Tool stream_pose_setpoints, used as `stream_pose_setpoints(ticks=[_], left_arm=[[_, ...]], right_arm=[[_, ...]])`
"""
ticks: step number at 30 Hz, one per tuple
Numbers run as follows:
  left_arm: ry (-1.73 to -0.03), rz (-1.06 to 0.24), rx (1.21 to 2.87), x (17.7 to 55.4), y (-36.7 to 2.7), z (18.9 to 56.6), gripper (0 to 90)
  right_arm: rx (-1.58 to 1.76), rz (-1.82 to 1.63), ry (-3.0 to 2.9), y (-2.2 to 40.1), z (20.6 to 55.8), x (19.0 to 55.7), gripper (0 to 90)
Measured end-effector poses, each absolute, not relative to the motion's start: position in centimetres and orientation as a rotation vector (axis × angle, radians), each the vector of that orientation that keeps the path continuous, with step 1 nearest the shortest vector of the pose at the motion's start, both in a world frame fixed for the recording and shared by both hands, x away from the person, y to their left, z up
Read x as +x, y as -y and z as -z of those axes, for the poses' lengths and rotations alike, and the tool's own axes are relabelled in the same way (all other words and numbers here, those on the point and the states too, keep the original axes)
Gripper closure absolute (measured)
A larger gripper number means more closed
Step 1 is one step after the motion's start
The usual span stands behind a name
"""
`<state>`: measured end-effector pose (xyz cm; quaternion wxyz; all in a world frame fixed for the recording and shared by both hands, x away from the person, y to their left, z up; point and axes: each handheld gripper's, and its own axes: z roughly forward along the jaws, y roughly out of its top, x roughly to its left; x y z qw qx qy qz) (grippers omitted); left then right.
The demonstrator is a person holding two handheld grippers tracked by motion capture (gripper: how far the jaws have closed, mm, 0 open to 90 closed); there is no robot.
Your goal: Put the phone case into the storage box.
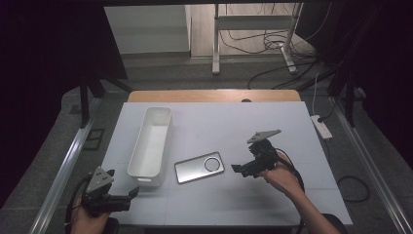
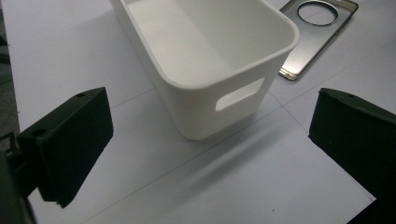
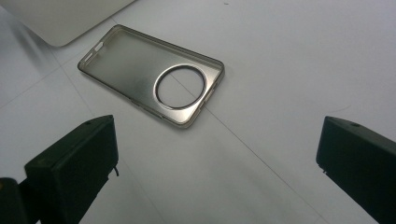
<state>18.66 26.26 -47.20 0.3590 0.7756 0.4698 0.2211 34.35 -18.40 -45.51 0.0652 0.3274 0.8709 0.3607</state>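
- Two things lie on the white table before us: a clear, smoky-tinted phone case and a long white bin.
- We see the phone case lying flat with its inside facing up, a raised rim all round and a large round camera hole near one end.
- The phone case sits just beside the bin's near end, on the side toward our right gripper, apart from the bin wall.
- Our right gripper hovers near the phone case's camera-hole end, jaws spread wide, holding nothing.
- Our left gripper is at the table's near edge, just short of the bin's near end and its handle slot, jaws wide and empty.
- Bare table surrounds the phone case on every side away from the bin, with broad open surface beyond it toward the far edge.
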Motion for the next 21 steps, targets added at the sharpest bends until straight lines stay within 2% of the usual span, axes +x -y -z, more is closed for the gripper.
stream_pose_setpoints(ticks=[21], left_arm=[[-1.202, -0.573, 2.01, 18.7, -26.2, 47.2, 0.6]], right_arm=[[1.002, -1.034, -2.664, 15.5, 46.0, 36.0, 0.0]])
